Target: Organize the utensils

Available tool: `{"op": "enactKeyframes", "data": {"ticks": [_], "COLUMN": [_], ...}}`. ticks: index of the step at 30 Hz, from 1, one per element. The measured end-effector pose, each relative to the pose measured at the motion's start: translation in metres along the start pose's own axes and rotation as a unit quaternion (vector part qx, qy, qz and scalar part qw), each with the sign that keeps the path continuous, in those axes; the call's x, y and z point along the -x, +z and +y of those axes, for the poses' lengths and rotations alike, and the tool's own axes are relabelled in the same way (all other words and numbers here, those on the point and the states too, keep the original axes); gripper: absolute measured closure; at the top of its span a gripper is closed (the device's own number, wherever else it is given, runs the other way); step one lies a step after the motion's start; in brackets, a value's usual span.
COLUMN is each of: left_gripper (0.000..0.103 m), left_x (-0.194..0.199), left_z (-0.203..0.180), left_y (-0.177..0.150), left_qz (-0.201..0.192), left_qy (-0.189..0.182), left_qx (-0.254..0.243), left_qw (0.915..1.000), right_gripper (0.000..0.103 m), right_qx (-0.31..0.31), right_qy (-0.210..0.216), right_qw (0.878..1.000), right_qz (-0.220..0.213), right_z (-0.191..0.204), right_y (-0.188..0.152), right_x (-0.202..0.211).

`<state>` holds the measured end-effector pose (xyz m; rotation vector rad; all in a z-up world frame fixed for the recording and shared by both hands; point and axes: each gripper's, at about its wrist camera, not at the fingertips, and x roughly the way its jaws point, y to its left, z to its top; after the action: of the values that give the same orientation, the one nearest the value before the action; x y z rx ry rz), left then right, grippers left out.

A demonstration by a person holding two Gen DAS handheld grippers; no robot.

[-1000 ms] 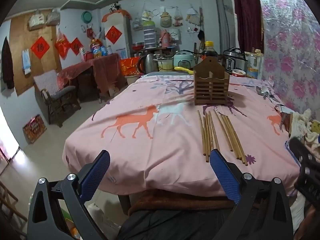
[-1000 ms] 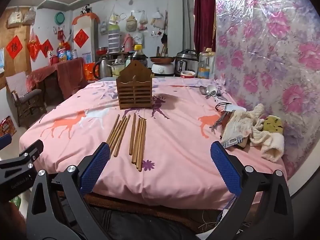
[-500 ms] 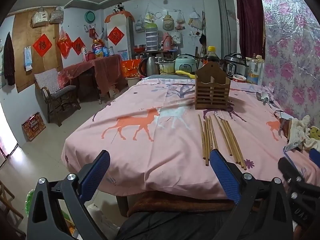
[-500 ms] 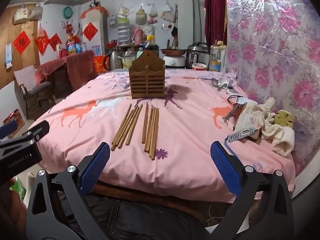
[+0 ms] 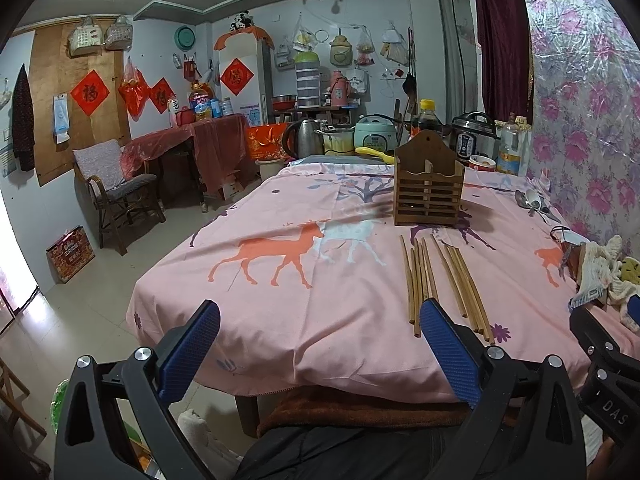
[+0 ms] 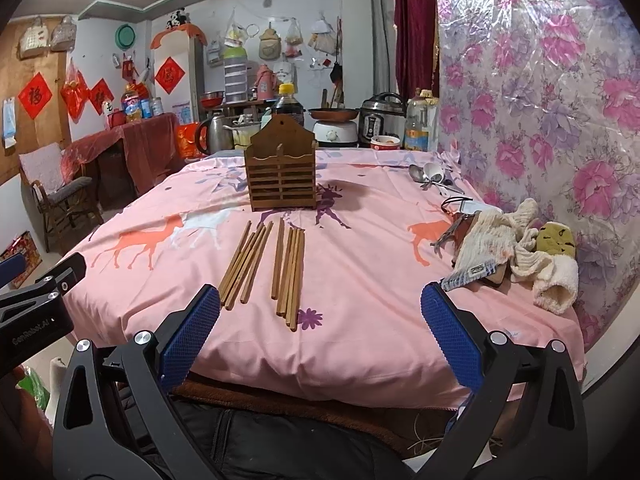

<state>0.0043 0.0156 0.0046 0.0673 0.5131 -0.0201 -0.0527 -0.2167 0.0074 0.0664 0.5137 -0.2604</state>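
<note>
While both grippers hang wide open and empty off the near edge, chopsticks (image 6: 266,268) lie on the pink cloth (image 6: 360,280).
Holder (image 6: 281,174) upright beyond them; rags (image 6: 516,248) right, by the floral wall (image 6: 540,100).

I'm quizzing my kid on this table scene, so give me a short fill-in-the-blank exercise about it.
1. The chopsticks lie on a pink ____.
2. The wooden holder stands ____ the chopsticks, farther from the camera.
3. Both the left hand-held gripper and right hand-held gripper are ____.

Answers: tablecloth; behind; open
</note>
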Motion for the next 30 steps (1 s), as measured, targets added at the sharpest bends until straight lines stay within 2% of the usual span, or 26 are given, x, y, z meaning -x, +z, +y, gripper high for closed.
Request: {"op": "enactKeyframes", "data": {"ticks": [8,30], "left_gripper": [0.005,0.005], "left_x": [-0.0026,-0.0052], "left_z": [0.0026,-0.0021], "left_y": [0.0002,-0.0026], "left_qz": [0.002,0.013], "left_qy": [0.011,0.002], "left_qx": [-0.003,-0.006], "left_qw": [0.9999,0.9999], "right_gripper": [0.006,0.006], "right_qx": [0.003,-0.001], "right_qy": [-0.003,-0.002], "right_qw": [1.0,1.0], "right_qz": [0.001,0.005], "right_z": [0.0002,0.0004], "right_y": [-0.0003,0.0], "right_x": [0.0005,-0.0002]}}
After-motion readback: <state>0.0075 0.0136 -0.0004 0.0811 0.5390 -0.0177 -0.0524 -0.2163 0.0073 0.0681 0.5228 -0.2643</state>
